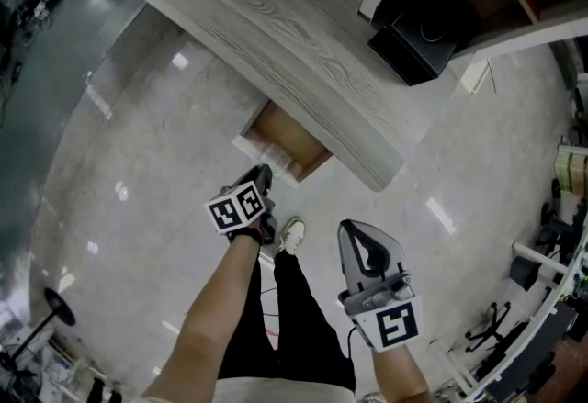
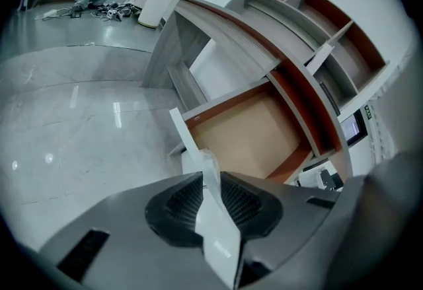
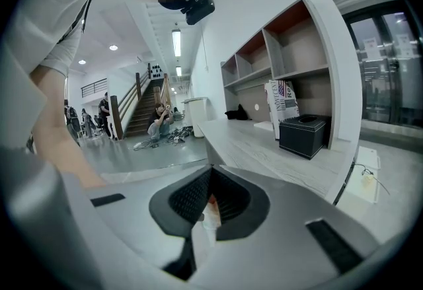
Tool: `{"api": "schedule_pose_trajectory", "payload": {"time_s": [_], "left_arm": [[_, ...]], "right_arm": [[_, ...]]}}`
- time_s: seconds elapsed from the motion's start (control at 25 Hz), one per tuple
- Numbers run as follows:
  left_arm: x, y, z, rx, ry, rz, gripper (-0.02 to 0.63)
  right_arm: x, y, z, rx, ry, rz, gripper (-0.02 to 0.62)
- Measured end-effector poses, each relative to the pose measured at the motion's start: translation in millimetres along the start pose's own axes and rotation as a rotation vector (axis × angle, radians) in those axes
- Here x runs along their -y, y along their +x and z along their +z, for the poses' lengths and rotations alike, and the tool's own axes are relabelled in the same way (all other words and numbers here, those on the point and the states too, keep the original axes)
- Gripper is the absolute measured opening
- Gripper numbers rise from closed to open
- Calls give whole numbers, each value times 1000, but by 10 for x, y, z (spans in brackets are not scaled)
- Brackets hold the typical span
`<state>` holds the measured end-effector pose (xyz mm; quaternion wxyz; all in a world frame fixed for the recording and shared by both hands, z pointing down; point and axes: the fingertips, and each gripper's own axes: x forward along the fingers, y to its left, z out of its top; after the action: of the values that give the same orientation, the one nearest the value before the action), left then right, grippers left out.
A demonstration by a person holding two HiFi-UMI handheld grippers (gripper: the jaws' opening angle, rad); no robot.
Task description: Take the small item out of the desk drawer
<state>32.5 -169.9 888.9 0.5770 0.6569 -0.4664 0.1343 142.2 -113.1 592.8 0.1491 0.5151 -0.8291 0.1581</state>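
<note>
No readable text — packet (image 2: 215, 238) print, blurred

Right tongs (image 3: 210, 180) pinch small pale item (image 3: 211, 215); desk (image 3: 264, 143) beyond.

Probably an office building's reception lobby: a long grey wood-grain counter desk (image 1: 276, 34) stands on a glossy pale stone floor (image 1: 138, 208), backed by grey wall shelves with red-brown interiors (image 2: 310, 11), near a dark staircase (image 3: 140, 110).
</note>
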Motion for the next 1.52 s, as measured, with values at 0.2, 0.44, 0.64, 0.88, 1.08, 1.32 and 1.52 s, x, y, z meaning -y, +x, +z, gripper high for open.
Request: {"api": "schedule_pose_trajectory", "payload": {"time_s": [0.2, 0.44, 0.64, 0.88, 1.08, 1.32, 1.52], "left_arm": [[29, -68, 42, 21, 20, -1, 33], [55, -221, 127, 51, 42, -27, 20], [203, -490, 300, 92, 106, -46, 18], [485, -909, 600, 161, 215, -84, 18], [686, -1346, 894, 235, 292, -107, 18], [1061, -2016, 1227, 370, 455, -128, 18], [1462, -2583, 1536, 493, 576, -151, 18]], "right_arm": [[-52, -26, 11, -1, -5, 4, 21], [-156, -61, 114, 11, -22, 5, 21], [-257, -152, 329, 32, -43, 5, 21], [-318, -258, 615, 74, -49, -4, 21], [-356, -287, 833, 107, -64, 5, 21], [-448, -384, 1116, 147, -85, 21, 21], [-491, -482, 1375, 189, -110, 28, 21]]}}
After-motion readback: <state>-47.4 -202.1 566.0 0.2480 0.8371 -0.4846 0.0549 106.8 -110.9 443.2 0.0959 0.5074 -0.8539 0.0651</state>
